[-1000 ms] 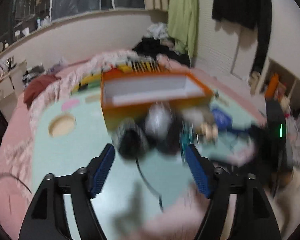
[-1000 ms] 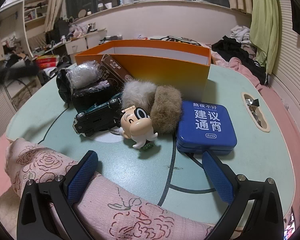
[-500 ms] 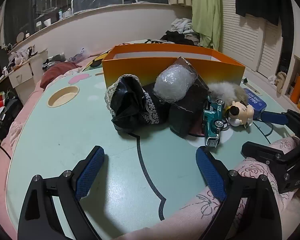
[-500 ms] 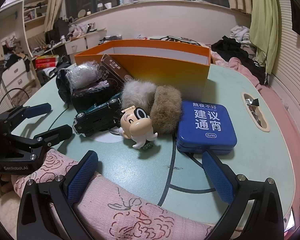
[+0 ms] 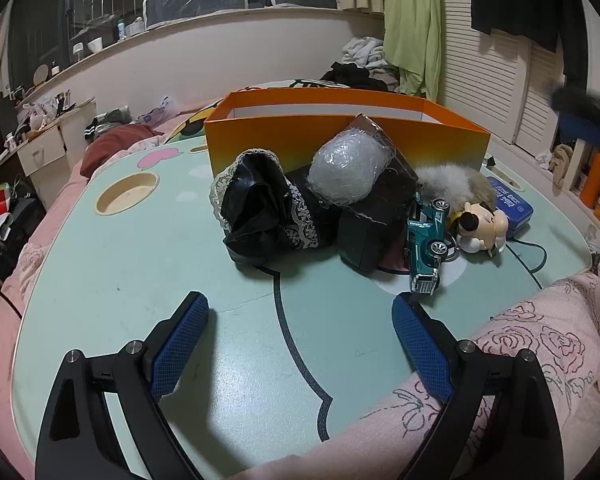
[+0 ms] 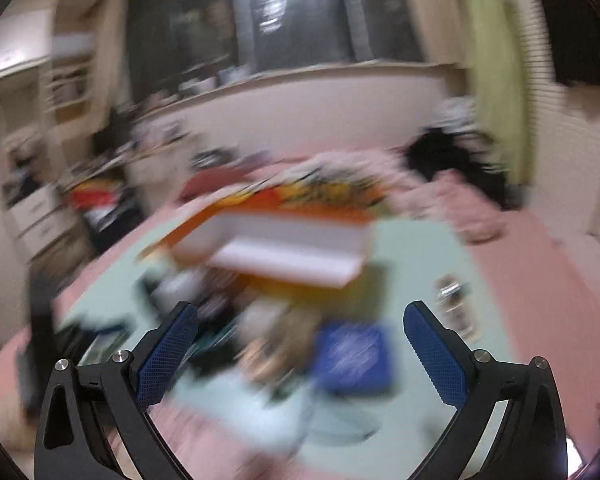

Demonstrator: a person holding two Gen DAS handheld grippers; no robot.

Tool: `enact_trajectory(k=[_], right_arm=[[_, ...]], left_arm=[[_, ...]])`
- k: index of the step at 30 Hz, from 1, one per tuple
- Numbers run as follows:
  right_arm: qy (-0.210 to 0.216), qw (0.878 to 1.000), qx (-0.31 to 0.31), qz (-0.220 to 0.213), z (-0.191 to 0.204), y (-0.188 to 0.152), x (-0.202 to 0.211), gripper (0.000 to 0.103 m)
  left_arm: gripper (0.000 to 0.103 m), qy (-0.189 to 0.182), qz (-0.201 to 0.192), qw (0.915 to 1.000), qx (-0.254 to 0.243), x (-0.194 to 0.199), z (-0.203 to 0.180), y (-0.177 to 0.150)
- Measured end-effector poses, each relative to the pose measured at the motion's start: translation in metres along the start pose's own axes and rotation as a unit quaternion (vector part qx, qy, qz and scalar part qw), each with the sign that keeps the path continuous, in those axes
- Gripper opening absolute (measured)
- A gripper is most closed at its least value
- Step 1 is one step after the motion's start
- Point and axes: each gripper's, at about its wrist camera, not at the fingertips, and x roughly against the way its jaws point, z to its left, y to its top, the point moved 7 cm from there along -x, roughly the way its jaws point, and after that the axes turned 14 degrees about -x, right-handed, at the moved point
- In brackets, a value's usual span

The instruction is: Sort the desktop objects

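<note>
An orange box (image 5: 340,136) stands at the back of the pale green table (image 5: 120,264). In front of it lie a black lace-trimmed cloth (image 5: 260,208), a bubble-wrapped lump (image 5: 348,172) on a dark box (image 5: 376,228), a green toy car (image 5: 426,240), a fur ball (image 5: 456,184), a cartoon figurine (image 5: 482,224) and a blue tin (image 5: 512,204). My left gripper (image 5: 300,340) is open and empty, low over the table's front. My right gripper (image 6: 300,356) is open and empty, raised above the table; its view is blurred, showing the orange box (image 6: 284,240) and the blue tin (image 6: 356,356).
A round cup hole (image 5: 126,198) is set in the table's left side. A pink rose-patterned blanket (image 5: 540,344) covers the front right edge. A bed with clothes and cluttered shelves surround the table. A blurred dark and blue shape (image 5: 584,120) is at the upper right.
My right gripper has lifted quickly off the table front and its view now blurs. My left gripper has settled low in front of the pile and holds steady.
</note>
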Motion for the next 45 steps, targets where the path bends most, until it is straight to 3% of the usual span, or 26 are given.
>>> enact_trajectory(k=[3,5,7,11,16,18,24,27,29,31,34,37,40,42,43,44,45], right_arm=[[-0.033,0.996,-0.068,0.054,-0.024,0.013,-0.047,0.1],[-0.03,0.99,-0.108,0.089,-0.032,0.012,-0.075,0.079],[-0.022,0.984,-0.126,0.124,-0.034,0.01,-0.098,0.073],[-0.011,0.975,-0.127,0.18,-0.022,0.005,-0.137,0.034],[-0.01,0.974,-0.117,0.195,-0.012,0.003,-0.158,0.017],[-0.007,0.973,-0.117,0.201,-0.01,0.002,-0.159,0.017],[0.001,0.978,-0.105,0.182,-0.008,0.001,-0.148,0.019],[-0.004,0.989,-0.079,0.123,-0.005,0.01,-0.12,0.04],[0.0,0.995,-0.05,0.081,0.002,0.01,-0.092,0.065],[0.014,0.997,-0.024,0.069,0.01,-0.001,-0.071,0.07],[0.043,0.996,0.019,0.072,0.022,-0.031,-0.041,0.072],[0.049,0.994,0.065,0.078,0.027,-0.07,-0.02,0.08],[0.033,0.991,0.095,0.091,0.023,-0.108,-0.02,0.081],[0.024,0.988,0.095,0.122,0.017,-0.123,-0.033,0.081],[0.026,0.986,0.088,0.139,0.013,-0.127,-0.039,0.088],[0.011,0.986,0.095,0.134,0.011,-0.125,-0.044,0.101],[0.001,0.986,0.098,0.138,0.009,-0.126,-0.048,0.103]], left_arm=[[0.093,0.0,0.0,1.0,0.0,0.0,0.0,0.0],[0.093,0.0,0.0,1.0,0.0,0.0,0.0,0.0],[0.093,0.0,0.0,1.0,0.0,0.0,0.0,0.0],[0.093,0.0,0.0,1.0,0.0,0.0,0.001,0.0],[0.093,-0.001,0.0,1.0,0.0,0.0,0.0,0.0],[0.093,0.0,0.0,1.0,0.0,0.001,0.0,0.0],[0.093,-0.001,0.0,1.0,0.0,0.001,0.001,0.0],[0.093,-0.001,-0.001,1.0,0.0,0.001,0.001,0.0],[0.093,-0.001,-0.001,1.0,0.0,0.001,0.001,-0.001],[0.093,-0.001,-0.001,1.0,0.0,0.001,0.001,-0.001],[0.093,-0.001,-0.001,1.0,0.0,0.001,0.001,-0.001],[0.093,-0.003,-0.001,1.0,-0.001,0.001,0.001,-0.001],[0.093,-0.003,-0.002,1.0,-0.001,0.001,0.001,-0.001],[0.093,-0.003,-0.001,1.0,-0.002,0.001,0.001,-0.001],[0.093,-0.003,-0.001,1.0,-0.002,0.001,0.002,-0.001],[0.093,-0.003,-0.002,1.0,-0.002,0.001,0.001,-0.001],[0.093,-0.003,-0.002,1.0,-0.002,0.002,0.002,-0.004]])
